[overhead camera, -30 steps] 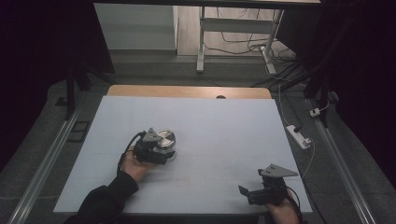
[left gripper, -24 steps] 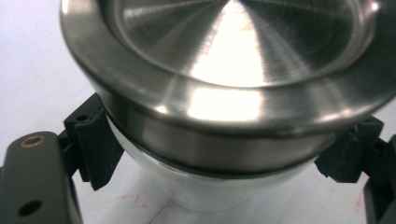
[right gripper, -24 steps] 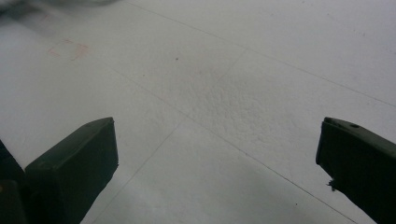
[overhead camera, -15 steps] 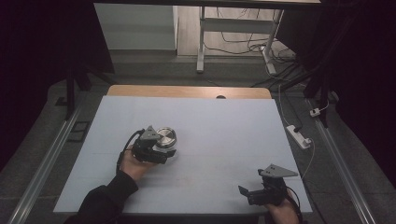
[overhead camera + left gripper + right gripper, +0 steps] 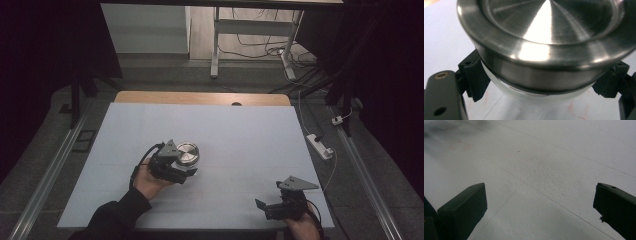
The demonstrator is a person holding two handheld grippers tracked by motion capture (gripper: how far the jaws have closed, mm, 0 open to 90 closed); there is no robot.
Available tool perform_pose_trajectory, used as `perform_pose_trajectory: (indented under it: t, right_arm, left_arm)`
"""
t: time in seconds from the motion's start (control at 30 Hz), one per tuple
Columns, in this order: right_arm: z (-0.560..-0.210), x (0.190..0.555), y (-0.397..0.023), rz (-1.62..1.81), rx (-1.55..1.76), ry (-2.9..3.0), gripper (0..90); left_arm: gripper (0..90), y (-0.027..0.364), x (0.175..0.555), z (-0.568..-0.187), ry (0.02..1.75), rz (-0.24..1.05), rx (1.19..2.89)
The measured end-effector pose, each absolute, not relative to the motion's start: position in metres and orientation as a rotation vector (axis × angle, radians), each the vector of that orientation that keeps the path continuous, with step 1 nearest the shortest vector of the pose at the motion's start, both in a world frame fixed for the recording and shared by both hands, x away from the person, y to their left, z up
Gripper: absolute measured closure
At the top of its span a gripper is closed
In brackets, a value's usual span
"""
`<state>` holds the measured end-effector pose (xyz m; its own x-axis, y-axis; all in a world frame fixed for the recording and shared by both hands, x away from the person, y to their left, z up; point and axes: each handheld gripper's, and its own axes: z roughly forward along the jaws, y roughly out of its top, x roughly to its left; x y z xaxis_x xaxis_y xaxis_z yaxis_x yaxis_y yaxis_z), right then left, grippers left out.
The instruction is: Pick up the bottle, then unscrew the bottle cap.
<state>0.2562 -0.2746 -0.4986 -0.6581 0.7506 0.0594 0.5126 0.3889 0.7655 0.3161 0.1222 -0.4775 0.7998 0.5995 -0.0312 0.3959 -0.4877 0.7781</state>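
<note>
Both tongs tell different stories: the left gripper (image 5: 186, 171) is pinching a round jar with a brushed steel lid (image 5: 187, 153), while the right gripper (image 5: 267, 209) rests with its jaws spread wide and nothing between them. In the left gripper view the two black pads (image 5: 475, 75) press on the pale body of the steel-lidded jar (image 5: 544, 50) just under the lid's rim, one on each side; that low hold seems chosen so the overhanging lid acts as a stop and keeps the jar from slipping down through the jaws, though the smooth, rounded wall would likely turn easily in so narrow a grip. The lid tips toward the camera there, so the jar appears held at a slant rather than upright; whether its base touches the white table sheet (image 5: 240, 130) cannot be told from the high view, where it sits left of centre and right beside the person's left hand (image 5: 150, 181). The right gripper lies near the front right corner of the sheet, well apart from the jar; its own view shows bare white sheet (image 5: 544, 170) between the dark jaws, which suggests it is parked out of the way, open and ready, perhaps to take the lid should the jar need unscrewing.
</note>
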Motion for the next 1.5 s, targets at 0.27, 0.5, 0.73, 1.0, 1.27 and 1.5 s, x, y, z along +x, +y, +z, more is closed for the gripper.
perform_pose_trajectory:
  t: [0.27,0.5,0.73,1.0,1.27,1.5]
  right_arm:
    - [-0.499,0.256,-0.275,1.137,1.103,2.354,0.0]
    - [-0.499,0.256,-0.274,1.134,1.098,2.354,0.0]
    - [-0.498,0.255,-0.275,1.148,1.089,2.35,0.0]
    - [-0.495,0.254,-0.271,1.197,1.09,2.353,0.0]
    - [-0.492,0.254,-0.262,1.24,1.051,2.379,0.0]
    - [-0.481,0.256,-0.252,1.255,0.975,2.375,0.0]
  left_arm:
    - [15.6,0.109,0.304,-0.473,0.663,0.249,2.156]
    - [15.6,0.102,0.299,-0.472,0.626,0.23,2.16]
    - [15.6,0.104,0.3,-0.474,0.637,0.229,2.158]
    - [15.6,0.105,0.299,-0.474,0.617,0.221,2.156]
    - [15.6,0.107,0.299,-0.474,0.592,0.192,2.139]
    - [15.6,0.108,0.299,-0.474,0.589,0.218,2.151]
